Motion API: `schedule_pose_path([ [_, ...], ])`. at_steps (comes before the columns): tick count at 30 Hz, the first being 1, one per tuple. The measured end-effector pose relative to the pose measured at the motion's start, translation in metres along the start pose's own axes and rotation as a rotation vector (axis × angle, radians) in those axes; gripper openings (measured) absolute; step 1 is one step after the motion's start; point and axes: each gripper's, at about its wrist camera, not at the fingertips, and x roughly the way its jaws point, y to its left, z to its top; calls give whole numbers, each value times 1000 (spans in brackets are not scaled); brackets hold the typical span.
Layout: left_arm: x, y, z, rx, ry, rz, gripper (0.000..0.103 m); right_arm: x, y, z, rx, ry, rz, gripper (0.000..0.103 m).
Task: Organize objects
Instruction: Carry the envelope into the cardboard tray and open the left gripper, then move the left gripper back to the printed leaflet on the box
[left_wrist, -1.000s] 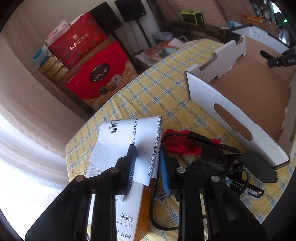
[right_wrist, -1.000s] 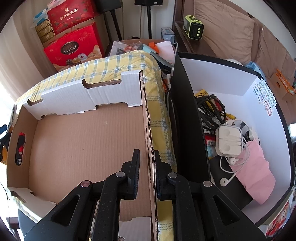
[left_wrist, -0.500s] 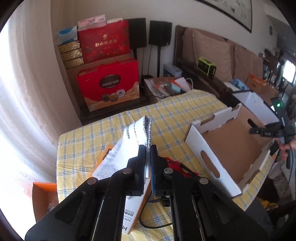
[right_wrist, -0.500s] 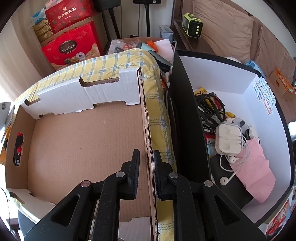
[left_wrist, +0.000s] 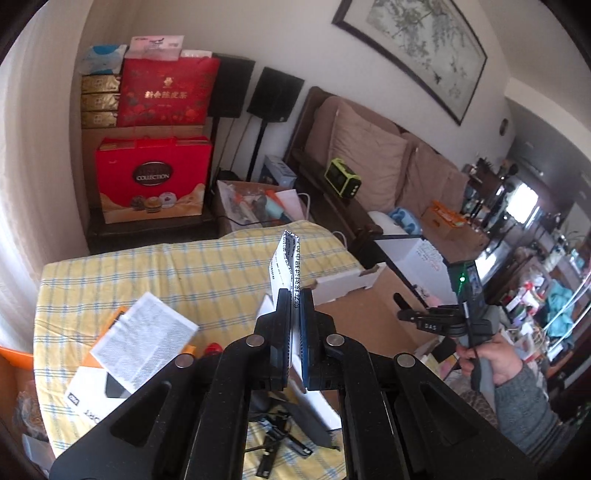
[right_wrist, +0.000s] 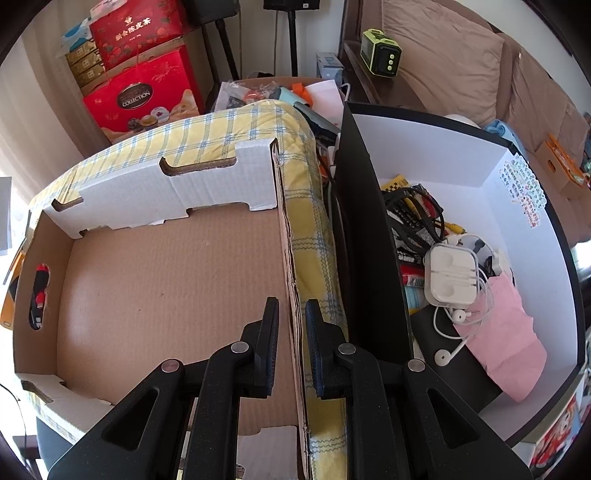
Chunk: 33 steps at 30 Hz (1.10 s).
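Above the counter with its yellow checked cloth, the left gripper pinches a folded printed paper edge-on, clear of the other papers and the orange-and-white box below. The right gripper straddles the side wall of the empty cardboard tray, jaws narrow (whether they actually press the wall is hard to tell). The thin sheet could slip or crumple on the way to the tray; if that wall is not held, the tray may shift.
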Motion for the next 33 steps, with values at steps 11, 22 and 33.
schedule_pose_path([
  [11,83,-40,-14,-60,118,-128,4,-2,5,-4,-6,8,1,15],
  [22,129,-31,-37,-135,187,-63,6,-3,6,-6,0,7,4,16],
  [33,118,-40,-40,-2,200,79,57,-2,5,-5,13,8,10,17],
])
